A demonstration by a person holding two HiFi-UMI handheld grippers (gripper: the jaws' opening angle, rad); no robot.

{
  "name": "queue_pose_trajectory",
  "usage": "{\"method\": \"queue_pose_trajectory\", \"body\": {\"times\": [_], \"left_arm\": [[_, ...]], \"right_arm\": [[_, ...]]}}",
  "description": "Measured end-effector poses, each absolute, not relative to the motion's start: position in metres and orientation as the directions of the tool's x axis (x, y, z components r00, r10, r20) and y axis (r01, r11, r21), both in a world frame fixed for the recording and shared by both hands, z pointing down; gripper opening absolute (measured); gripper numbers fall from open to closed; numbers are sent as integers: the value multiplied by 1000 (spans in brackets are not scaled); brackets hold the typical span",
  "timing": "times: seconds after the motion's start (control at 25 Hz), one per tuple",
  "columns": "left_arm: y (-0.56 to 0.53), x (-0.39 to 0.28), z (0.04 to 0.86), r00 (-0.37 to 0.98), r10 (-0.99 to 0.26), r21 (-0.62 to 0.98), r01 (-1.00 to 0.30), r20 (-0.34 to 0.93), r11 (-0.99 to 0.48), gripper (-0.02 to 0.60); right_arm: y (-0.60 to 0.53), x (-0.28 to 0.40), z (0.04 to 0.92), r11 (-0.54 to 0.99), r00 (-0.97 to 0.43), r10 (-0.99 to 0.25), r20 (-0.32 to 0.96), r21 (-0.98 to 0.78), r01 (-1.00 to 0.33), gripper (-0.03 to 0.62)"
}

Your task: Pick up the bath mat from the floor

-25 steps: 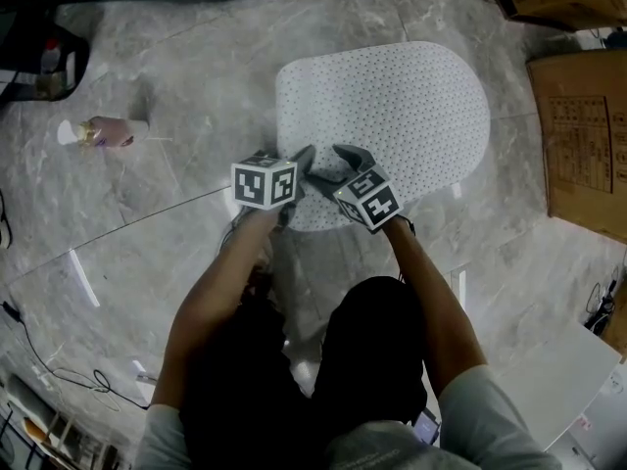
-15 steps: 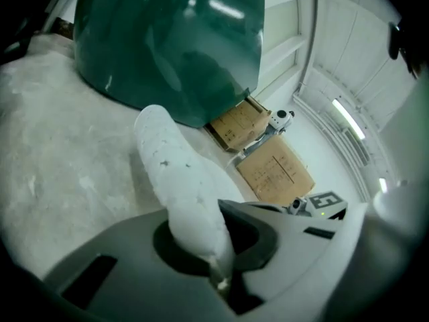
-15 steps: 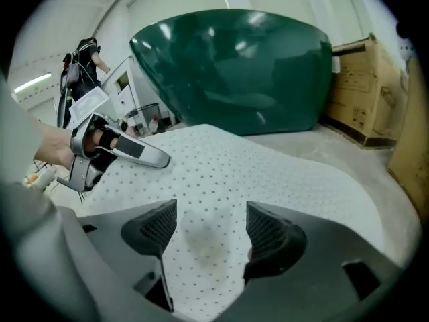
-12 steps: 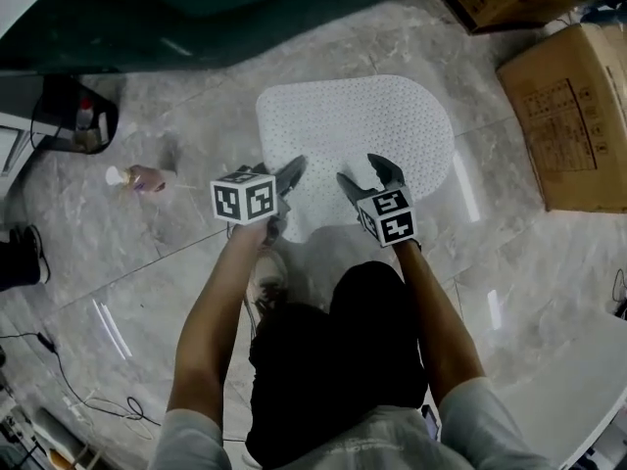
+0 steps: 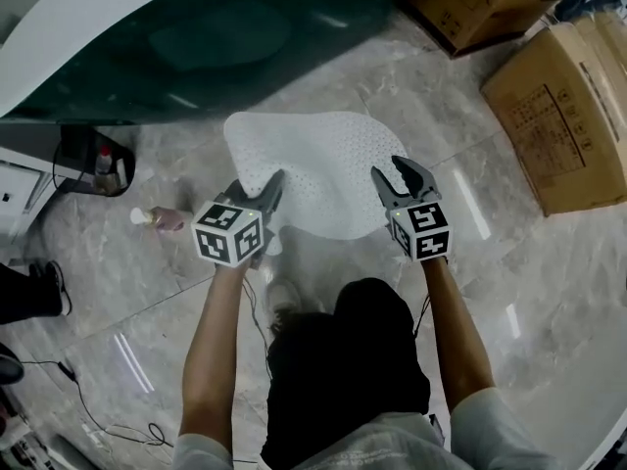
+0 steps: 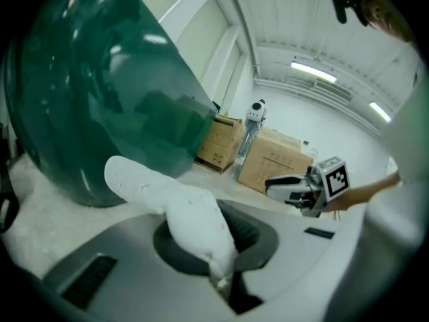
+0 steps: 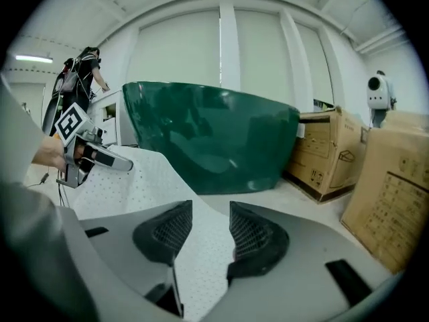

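The white perforated bath mat (image 5: 313, 169) is partly lifted off the grey marble floor, its near left corner raised and bunched. My left gripper (image 5: 266, 196) is shut on that corner; in the left gripper view the mat (image 6: 181, 206) is pinched between the pads at the left gripper (image 6: 218, 270). My right gripper (image 5: 397, 176) hovers at the mat's near right edge. Its jaws have just been closing and still stand apart. In the right gripper view the mat (image 7: 134, 180) shows through the gap of the right gripper (image 7: 209, 230), and neither pad presses on it.
A dark green bathtub (image 5: 225, 37) stands just beyond the mat. Cardboard boxes (image 5: 558, 106) sit at the right and far right (image 5: 470, 3). A small bottle (image 5: 157, 219) lies on the floor at the left, by a black holder (image 5: 93, 160). Cables run along the lower left.
Both grippers have risen. The left one has pulled the mat's near corner up with it, so the mat now drapes. The right jaws stand narrower than before.
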State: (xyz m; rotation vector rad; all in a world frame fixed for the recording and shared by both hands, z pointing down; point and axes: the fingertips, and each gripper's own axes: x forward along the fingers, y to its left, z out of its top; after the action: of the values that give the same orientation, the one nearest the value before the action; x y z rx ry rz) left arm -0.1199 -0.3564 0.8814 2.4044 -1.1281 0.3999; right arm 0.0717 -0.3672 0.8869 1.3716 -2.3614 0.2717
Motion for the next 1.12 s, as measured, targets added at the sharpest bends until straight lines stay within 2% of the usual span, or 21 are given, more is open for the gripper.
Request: {"method": "queue_pose_trajectory", "body": {"times": [0.28, 0.52, 0.92, 1.12], "left_arm": [[-342, -142, 812, 542, -698, 204, -835, 467, -511, 31], [-299, -139, 715, 498, -677, 210, -860, 541, -465, 31], [-232, -119, 478, 450, -725, 209, -891, 521, -402, 31], [-209, -122, 350, 437, -799, 219, -899, 413, -378, 31]], "right_arm": [[-353, 98, 810, 453, -376, -819, 434, 85, -888, 98], [-307, 112, 688, 432, -361, -813, 457, 57, -900, 25], [-241, 155, 421, 470, -381, -809, 449, 105, -876, 15], [-221, 159, 290, 508, -425, -827, 368, 163, -846, 15]]}}
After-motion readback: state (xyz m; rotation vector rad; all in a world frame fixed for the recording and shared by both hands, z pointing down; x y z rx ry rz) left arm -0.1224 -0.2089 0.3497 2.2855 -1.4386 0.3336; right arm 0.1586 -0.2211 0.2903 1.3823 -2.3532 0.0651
